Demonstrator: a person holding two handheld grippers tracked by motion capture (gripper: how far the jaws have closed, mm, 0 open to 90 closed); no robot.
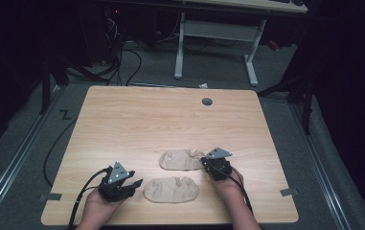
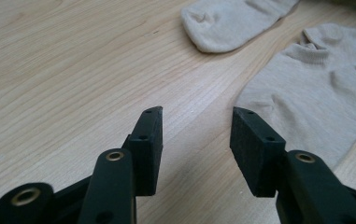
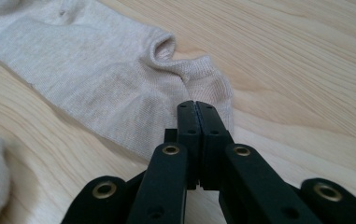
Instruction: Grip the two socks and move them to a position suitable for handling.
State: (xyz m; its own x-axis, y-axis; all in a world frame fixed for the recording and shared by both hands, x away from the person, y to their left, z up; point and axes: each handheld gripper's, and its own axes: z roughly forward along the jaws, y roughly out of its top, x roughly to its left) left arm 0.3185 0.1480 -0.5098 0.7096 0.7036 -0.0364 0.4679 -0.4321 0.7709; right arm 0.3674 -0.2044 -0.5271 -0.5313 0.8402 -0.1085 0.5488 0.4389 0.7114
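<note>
Holding my left gripper [image 1: 122,184] low over the table [image 1: 122,120], jaws spread with bare wood between them, nothing held. Just to its right lies the near sock [image 1: 171,189], flat, its edge close beside my right-hand jaw in the left gripper view. Beyond it, the far sock [image 1: 181,159] lies apart from the near one. At that sock's cuff end sits my right gripper [image 1: 212,165], jaws pressed together; cannot tell whether any fabric is pinched between them. Risk, as I judge it: if only a thin cuff edge is caught, lifting could let it slip free.
</note>
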